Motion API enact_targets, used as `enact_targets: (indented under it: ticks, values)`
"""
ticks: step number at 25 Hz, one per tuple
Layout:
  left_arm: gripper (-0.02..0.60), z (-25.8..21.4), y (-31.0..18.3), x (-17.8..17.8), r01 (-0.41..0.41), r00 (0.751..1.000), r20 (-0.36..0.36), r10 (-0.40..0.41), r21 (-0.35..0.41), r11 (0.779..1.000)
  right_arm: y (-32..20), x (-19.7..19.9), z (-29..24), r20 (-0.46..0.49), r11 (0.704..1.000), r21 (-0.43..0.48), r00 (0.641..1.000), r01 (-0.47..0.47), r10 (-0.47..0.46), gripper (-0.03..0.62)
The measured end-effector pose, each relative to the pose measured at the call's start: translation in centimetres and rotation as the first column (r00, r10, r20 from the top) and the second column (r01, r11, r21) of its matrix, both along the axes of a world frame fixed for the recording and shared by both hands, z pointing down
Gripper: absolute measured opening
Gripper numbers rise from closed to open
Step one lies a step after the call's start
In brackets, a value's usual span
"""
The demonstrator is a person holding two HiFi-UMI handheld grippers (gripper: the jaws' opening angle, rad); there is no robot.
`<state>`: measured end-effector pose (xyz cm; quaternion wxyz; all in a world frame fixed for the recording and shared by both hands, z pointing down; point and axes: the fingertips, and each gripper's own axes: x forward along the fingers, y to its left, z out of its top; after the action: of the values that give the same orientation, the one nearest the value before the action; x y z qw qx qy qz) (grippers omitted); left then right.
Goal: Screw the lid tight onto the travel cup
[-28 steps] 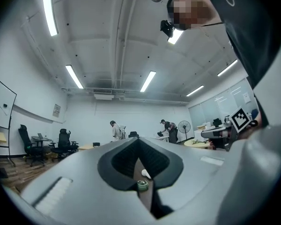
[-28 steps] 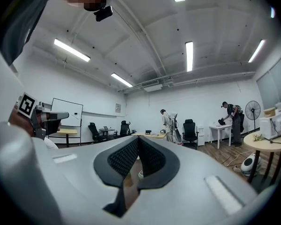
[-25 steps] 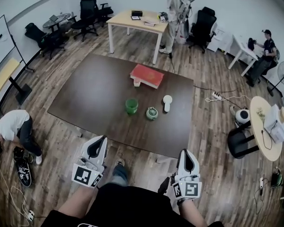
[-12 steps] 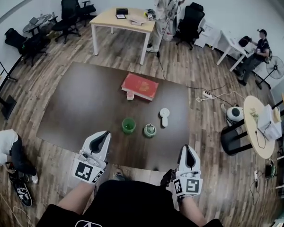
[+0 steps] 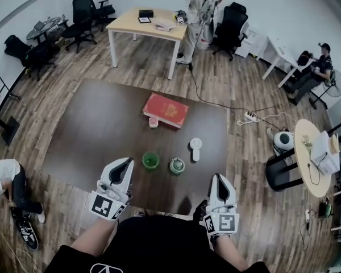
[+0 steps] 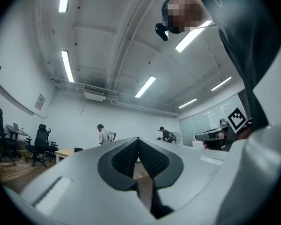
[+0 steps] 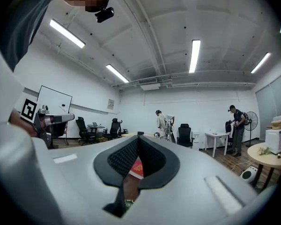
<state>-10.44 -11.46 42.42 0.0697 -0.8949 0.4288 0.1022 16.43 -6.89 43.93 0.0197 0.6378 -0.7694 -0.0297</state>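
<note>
Both grippers are at the near edge of the dark worktop (image 5: 91, 124), touching nothing. Left gripper (image 5: 124, 165), near-left: fingers (image 6: 126, 158) pressed together, nothing between them. Right gripper (image 5: 219, 181), near-right: fingers likewise closed and empty.

Green travel cup (image 5: 150, 161) stands upright and open-mouthed toward the near edge, just beyond and between the two grippers. Just right of it, not touching, is a pale green rounded piece (image 5: 177, 166), probably the lid but too small to be sure. A white object (image 5: 195, 148) lies slightly farther and to the right. A red book (image 5: 166, 110) lies flat at far centre.
</note>
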Motion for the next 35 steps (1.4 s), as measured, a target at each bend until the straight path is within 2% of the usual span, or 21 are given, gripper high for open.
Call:
enact_targets:
  ticks: [3,4,5,6,11,12,13,14,17,22,27,31,35]
  values:
    - [0.003,-0.8,-0.1,1.1,-0.025,1.0,-0.014,0.026,0.043,0.999,-1.2,1.1,-0.2,0.008,1.0,-0.009,1.0,0.014,-0.014,0.008]
    - [0.16,-1.0,-0.5,1.5,-0.028,0.999,-0.025,0.03,0.05,0.998,-1.6,1.3,-0.2,0.016,1.0,-0.011,1.0,0.017,-0.016,0.008]
    - [0.506,-0.9,-1.0,1.8,-0.028,0.999,-0.033,0.029,0.049,0.998,-2.0,1.5,-0.2,0.021,1.0,-0.011,1.0,0.02,-0.02,0.008]
    - [0.588,-0.7,-1.4,2.1,-0.028,0.999,-0.032,0.029,0.043,0.999,-2.3,1.6,-0.2,0.021,1.0,-0.011,0.999,0.025,-0.025,0.008]
    - [0.588,0.9,-1.6,3.8,-0.043,0.999,0.029,0.042,0.031,0.999,-3.1,1.4,0.4,0.006,0.997,-0.01,0.997,0.081,-0.081,0.008]
    - [0.588,1.2,-1.7,3.9,-0.04,0.999,0.034,0.039,0.028,0.999,-3.4,1.0,0.5,0.007,0.994,-0.003,0.994,0.106,-0.106,0.037]
    - [0.588,1.5,-1.8,3.9,-0.036,0.999,0.042,0.035,0.022,0.999,-3.8,0.5,0.7,0.009,0.991,-0.005,0.991,0.131,-0.131,0.543]
    - [0.588,1.9,-1.9,3.8,-0.03,0.998,0.053,0.03,0.01,0.999,-4.3,0.1,1.2,0.01,0.987,-0.024,0.988,0.157,-0.156,0.6]
    - [0.588,3.4,-2.3,3.7,-0.025,0.997,0.077,0.027,-0.031,0.999,-4.8,-0.5,2.4,-0.01,0.981,-0.079,0.984,0.179,-0.18,0.6]
    - [0.588,7.8,-3.6,3.6,-0.015,0.992,0.119,0.035,-0.159,0.987,-5.2,0.3,1.6,-0.038,0.988,-0.074,0.989,0.137,-0.14,0.6]
    - [0.588,15.3,-5.8,4.6,-0.034,0.982,0.171,0.08,-0.255,0.966,-5.7,0.5,1.9,-0.064,0.988,-0.098,0.99,0.12,-0.127,0.598]
    - [0.588,22.9,-8.3,5.7,-0.066,0.956,0.259,0.14,-0.274,0.959,-6.6,0.1,3.5,-0.089,0.981,-0.141,0.986,0.131,-0.145,0.598]
    - [0.588,29.7,-9.8,7.1,-0.09,0.93,0.304,0.204,-0.349,0.933,-7.1,-0.4,5.8,-0.094,0.971,-0.189,0.982,0.146,-0.166,0.598]
